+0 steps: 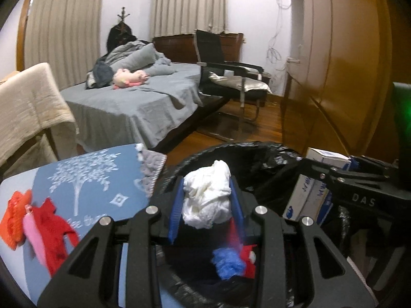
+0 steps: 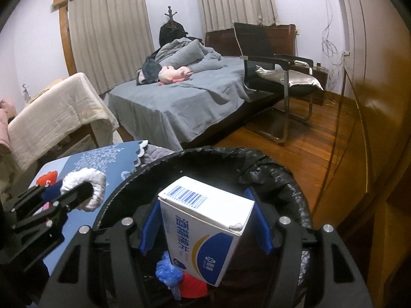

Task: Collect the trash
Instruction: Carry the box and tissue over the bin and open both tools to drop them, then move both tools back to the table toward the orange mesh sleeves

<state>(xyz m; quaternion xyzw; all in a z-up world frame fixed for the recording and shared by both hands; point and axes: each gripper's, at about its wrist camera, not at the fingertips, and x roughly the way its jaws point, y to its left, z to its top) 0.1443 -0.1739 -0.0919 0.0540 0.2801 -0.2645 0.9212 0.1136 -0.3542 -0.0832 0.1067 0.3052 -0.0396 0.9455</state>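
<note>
A bin lined with a black bag [image 1: 269, 148] stands beside the table, with a blue wad [image 1: 227, 261] and a red scrap [image 1: 249, 259] lying inside. My left gripper [image 1: 206, 187] hangs over its opening, its blue pads pressed on a crumpled white paper wad [image 1: 208, 200]. Over the same bin [image 2: 282, 177], my right gripper [image 2: 203, 200] is shut on a white and blue carton [image 2: 205, 228], tilted, barcode end up. That carton [image 1: 304, 195] shows at the right of the left wrist view. At the left of the right wrist view is the left gripper [image 2: 72, 190] with its wad [image 2: 90, 184].
A table with a blue tree-print cloth [image 1: 90, 179] sits left of the bin and carries red, orange and pink fabric bits [image 1: 51, 225]. Beyond are a grey bed [image 2: 179, 102], a black chair [image 2: 282, 77], a beige-draped chair [image 2: 56, 118], a wooden wardrobe [image 1: 346, 64] and wood floor [image 2: 308, 148].
</note>
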